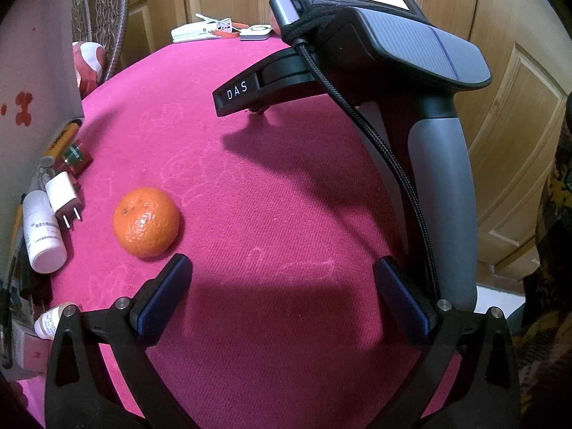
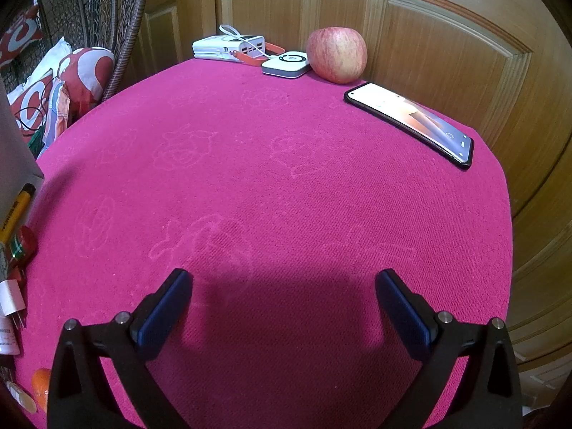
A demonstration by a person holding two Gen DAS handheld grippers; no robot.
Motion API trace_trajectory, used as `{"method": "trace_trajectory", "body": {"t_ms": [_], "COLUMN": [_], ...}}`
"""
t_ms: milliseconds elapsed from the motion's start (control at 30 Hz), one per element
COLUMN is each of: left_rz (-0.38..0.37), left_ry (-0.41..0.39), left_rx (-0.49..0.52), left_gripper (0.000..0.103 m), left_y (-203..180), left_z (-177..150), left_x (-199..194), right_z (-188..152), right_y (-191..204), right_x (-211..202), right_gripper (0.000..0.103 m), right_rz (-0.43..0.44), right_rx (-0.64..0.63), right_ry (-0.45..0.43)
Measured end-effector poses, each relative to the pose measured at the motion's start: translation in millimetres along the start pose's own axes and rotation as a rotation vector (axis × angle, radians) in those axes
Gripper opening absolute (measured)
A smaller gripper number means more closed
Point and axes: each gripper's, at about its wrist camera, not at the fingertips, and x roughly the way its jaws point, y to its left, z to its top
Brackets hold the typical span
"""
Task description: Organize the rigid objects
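An orange [image 1: 146, 221] lies on the pink tablecloth [image 1: 271, 186], just ahead and left of my left gripper [image 1: 282, 268], which is open and empty. My right gripper [image 2: 284, 280] is open and empty over the cloth [image 2: 271, 186]; its body [image 1: 393, 57] shows in the left wrist view. At the far edge stand a red apple [image 2: 336, 54], a lit phone [image 2: 411, 123], a small white device [image 2: 286, 63] and a white charging hub [image 2: 228, 47]. A sliver of the orange [image 2: 40, 380] shows at lower left of the right wrist view.
Along the left table edge lie a white plug adapter [image 1: 63, 195], a white bottle [image 1: 44, 236], a red-green box [image 1: 75, 155] and a yellow tube [image 1: 60, 139]. A wicker chair with red-white cushions [image 2: 82, 75] stands left. Wooden doors [image 2: 429, 35] close behind the table.
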Motion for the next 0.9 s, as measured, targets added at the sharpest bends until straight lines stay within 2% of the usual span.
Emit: {"method": "trace_trajectory", "body": {"t_ms": [900], "left_rz": [0.000], "left_ry": [0.000], "left_rx": [0.001], "left_gripper": [0.103], "left_y": [0.0], "left_z": [0.1], "left_x": [0.0], "right_z": [0.1], "right_y": [-1.8], "right_x": [1.3], "right_gripper": [0.103], "right_rz": [0.002], "right_rx": [-0.002], "right_ry": [-0.002]}}
